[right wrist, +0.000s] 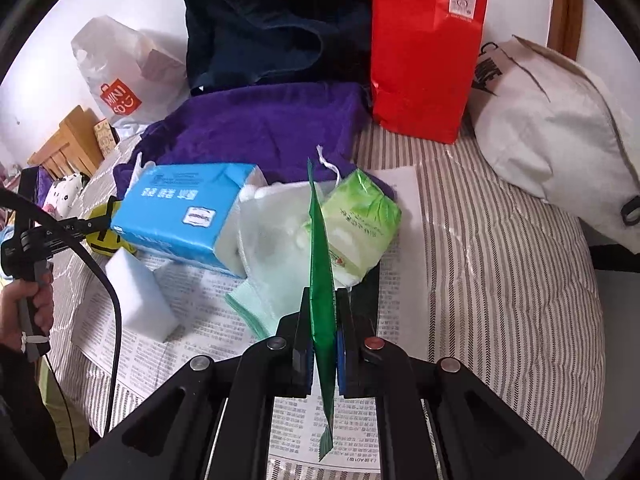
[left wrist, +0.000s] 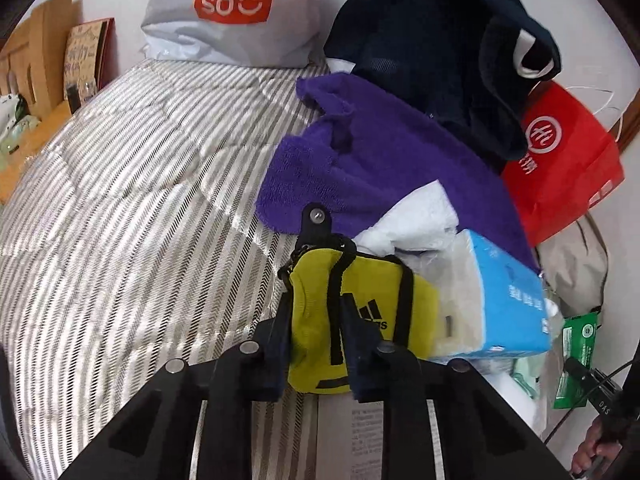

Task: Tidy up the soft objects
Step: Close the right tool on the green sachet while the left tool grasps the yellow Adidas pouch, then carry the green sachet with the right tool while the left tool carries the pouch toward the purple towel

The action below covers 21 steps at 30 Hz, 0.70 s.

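- We are clamping the left tool [left wrist: 316, 344] onto a small yellow pouch [left wrist: 360, 320] with black straps; its pads are pressing on the pouch's near end.
- We are pinching a thin green packet [right wrist: 322, 280] edge-on in the right tool [right wrist: 323, 344], whose jaws are nearly together.
- The pouch is lying on the striped bedspread [left wrist: 140, 200], touching a blue tissue pack [left wrist: 508, 292].
- Beside that pack a light green tissue pack [right wrist: 360, 216], a white sponge block [right wrist: 140, 296] and a newspaper sheet [right wrist: 208, 336] are resting.
- Behind them a purple towel [left wrist: 392, 168] is spreading under a dark navy garment [left wrist: 440, 60].
- Farther back a red paper bag [right wrist: 424, 48], a white shopping bag [left wrist: 236, 12] and a cream cloth bag [right wrist: 560, 136] are sitting.
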### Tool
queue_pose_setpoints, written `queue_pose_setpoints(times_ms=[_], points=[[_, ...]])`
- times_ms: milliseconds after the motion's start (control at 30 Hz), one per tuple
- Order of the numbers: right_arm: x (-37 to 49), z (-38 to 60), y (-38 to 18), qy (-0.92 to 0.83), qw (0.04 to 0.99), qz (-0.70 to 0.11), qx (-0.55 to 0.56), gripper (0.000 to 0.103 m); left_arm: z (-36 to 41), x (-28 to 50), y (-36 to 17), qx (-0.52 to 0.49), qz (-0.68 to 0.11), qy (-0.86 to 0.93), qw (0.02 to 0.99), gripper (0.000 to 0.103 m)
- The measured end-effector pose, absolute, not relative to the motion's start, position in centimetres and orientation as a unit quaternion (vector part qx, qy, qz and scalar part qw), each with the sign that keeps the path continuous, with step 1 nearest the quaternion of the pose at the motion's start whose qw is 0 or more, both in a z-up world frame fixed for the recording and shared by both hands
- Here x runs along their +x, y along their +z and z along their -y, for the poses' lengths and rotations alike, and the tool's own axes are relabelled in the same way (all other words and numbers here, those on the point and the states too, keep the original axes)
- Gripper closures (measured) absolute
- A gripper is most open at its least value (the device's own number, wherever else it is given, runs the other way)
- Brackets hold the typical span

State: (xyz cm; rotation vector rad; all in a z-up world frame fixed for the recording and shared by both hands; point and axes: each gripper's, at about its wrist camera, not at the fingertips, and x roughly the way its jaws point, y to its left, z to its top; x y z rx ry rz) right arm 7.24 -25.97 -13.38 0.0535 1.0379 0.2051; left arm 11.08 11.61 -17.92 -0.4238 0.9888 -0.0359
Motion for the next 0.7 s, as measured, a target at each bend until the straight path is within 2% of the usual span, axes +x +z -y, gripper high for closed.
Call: queue_pose_setpoints(times_ms=[233,700], points=[[6.8,25.5,-11.4,0.105,0.870,-0.481,0.024,0.095,-12.5,8.7,-15.4,-0.196,-0.453,-0.011,0.870,0.088],[5.1,23.0,-8.3,0.138,0.881,-0.453,0.017,0.095,-13.6,3.8,-10.8,-0.200,-0.406,-0.026,0.891,0.089]])
